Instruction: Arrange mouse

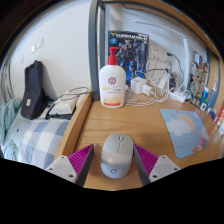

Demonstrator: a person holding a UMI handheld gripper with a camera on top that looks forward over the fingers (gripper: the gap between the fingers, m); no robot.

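A light grey computer mouse [117, 155] lies on the wooden desk [125, 118], pointing away from me. My gripper [114, 149] is low over the desk with the mouse between its fingers. The right magenta pad [150, 160] is at the mouse's side. The left pad [80, 160] shows a thin gap to it. The mouse rests on the desk, and the fingers are open about it. A pale blue patterned mouse mat [187, 130] lies on the desk to the right, beyond the right finger.
A white pump bottle with a red label [113, 82] stands at the desk's back, with white cables and a charger [147, 88] beside it. A poster [128, 48] hangs behind. To the left is a bed [35, 135] with a black bag [35, 88].
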